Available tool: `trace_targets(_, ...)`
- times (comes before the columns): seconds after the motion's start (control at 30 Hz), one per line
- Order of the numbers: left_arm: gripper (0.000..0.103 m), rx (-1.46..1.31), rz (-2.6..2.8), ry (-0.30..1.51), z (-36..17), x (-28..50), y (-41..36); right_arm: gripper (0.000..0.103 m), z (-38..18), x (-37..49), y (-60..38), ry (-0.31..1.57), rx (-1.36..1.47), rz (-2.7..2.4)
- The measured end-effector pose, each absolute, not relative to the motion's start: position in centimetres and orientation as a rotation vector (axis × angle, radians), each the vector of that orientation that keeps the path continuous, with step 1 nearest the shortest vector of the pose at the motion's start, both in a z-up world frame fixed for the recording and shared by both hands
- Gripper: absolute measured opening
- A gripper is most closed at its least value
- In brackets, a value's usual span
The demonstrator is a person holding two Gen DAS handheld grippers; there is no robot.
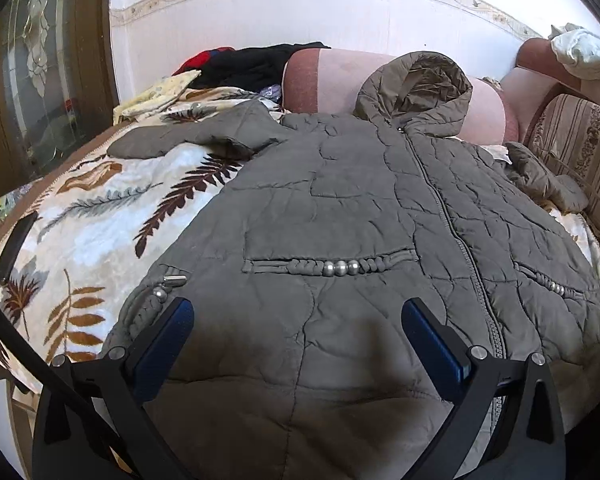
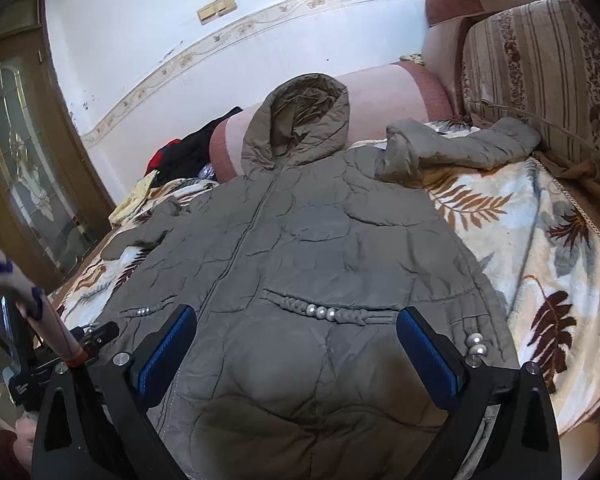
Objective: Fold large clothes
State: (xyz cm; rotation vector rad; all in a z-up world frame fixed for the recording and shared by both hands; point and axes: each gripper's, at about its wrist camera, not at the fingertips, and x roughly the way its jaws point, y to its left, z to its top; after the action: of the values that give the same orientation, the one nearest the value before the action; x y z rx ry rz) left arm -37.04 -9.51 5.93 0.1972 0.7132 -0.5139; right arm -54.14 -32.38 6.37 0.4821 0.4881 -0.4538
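Hovering over the hem, both grippers gape wide, nothing held: left gripper [image 1: 298, 316], right gripper [image 2: 296, 324]. The grey-green quilted hooded coat [image 1: 340, 208] lies flat on the leaf-print blanket [image 1: 96, 216], long axis running to twelve o'clock, zipper between them.

Matt quilted jacket [image 1: 340, 208] on a plush, seemingly fleece blanket [image 1: 100, 216].

Coat [image 1: 340, 208] hem cut off by the lower frame edge beneath both grippers in both wrist views, its right sleeve [image 1: 548, 176] partly bunched out of sight at far right of the left gripper [image 1: 298, 320], and dark clothes [image 1: 256, 64] beyond too small to identify.
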Motion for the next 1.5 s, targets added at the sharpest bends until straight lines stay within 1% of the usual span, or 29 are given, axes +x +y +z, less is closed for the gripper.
trace_targets(0.37, 0.103, 0.202, -0.498, 0.705, 6.1, -37.1, -9.1, 0.102, 6.8, -54.2, -31.8, 0.507, 0.497, -0.451)
trace_targets(0.9, 0.103, 0.212, -0.483, 0.699, 6.1, -37.1, -8.8, 0.102, 6.9, -54.5, -31.8, 0.478, 0.478, -0.449)
trace_targets(1.07, 0.103, 0.226, -0.486, 0.685, 7.0, -36.8, -9.7, 0.102, 6.5, -54.8, -32.8, 0.478, 0.531, -0.439)
trace_targets(1.27, 0.103, 0.145, -0.513, 0.693, 10.1, -34.2, -12.8, 0.102, 6.1, -55.1, -33.9, 0.462, 0.616, -0.43)
trace_targets(1.4, 0.103, 0.128, -0.508, 0.723, 12.7, -31.7, -18.0, 0.102, 5.8, -54.7, -33.9, 0.508, 0.601, -0.438)
trace_targets(1.43, 0.103, 0.123, -0.536, 0.738, 12.8, -31.1, -19.7, 0.101, 5.7, -54.6, -34.1, 0.518, 0.6, -0.437)
trace_targets(1.5, 0.103, 0.156, -0.574, 0.772, 11.5, -30.3, -22.5, 0.097, 5.5, -54.6, -34.8, 0.535, 0.624, -0.427)
